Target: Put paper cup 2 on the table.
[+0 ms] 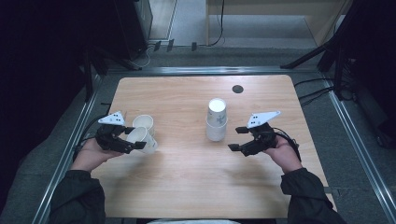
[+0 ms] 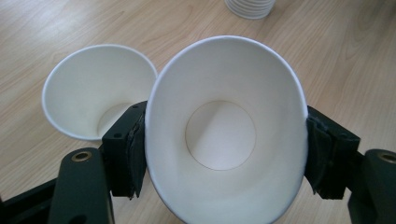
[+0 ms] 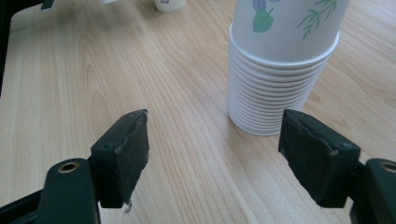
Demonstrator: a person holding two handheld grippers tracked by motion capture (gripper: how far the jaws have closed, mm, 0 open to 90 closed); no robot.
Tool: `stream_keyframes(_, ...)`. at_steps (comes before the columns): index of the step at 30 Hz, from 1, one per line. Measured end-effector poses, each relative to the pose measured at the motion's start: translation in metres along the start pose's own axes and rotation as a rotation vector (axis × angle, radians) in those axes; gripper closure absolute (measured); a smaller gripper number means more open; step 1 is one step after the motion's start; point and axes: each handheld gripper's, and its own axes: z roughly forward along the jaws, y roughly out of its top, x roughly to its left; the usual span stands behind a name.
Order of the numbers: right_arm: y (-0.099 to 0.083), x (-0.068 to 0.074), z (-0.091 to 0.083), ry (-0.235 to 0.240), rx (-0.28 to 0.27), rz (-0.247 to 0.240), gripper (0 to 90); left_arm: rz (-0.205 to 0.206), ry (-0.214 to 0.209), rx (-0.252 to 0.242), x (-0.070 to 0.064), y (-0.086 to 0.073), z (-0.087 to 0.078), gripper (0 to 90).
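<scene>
My left gripper [image 1: 134, 138] is shut on a white paper cup [image 1: 142, 140], pressing its wall into an oval; in the left gripper view the cup [image 2: 224, 135] faces the camera mouth first, between the two pads. A second white cup [image 1: 143, 122] stands upright on the table just beyond it, and its open mouth [image 2: 98, 88] appears to the left of the held one. A stack of paper cups [image 1: 216, 119] with a leaf print stands mid-table. My right gripper [image 1: 235, 139] hovers open just right of the stack [image 3: 280, 70], with nothing between its jaws [image 3: 217, 149].
The wooden table [image 1: 187, 186] has a small dark round hole [image 1: 237, 89] near its far edge. A metal frame [image 1: 79, 130] runs around the table. A person's hands and dark sleeves come in from the near edge.
</scene>
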Motion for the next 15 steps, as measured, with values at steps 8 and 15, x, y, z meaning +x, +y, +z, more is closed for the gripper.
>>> stream_keyframes(8,0.000,0.000,0.000,-0.005,0.001,0.000,25.1,-0.008,0.032,0.043,0.005,-0.011,-0.002,27.2)
stream_keyframes(15,0.000,0.000,-0.001,-0.007,0.001,-0.001,25.1,-0.026,0.049,0.063,0.009,-0.019,-0.003,26.7)
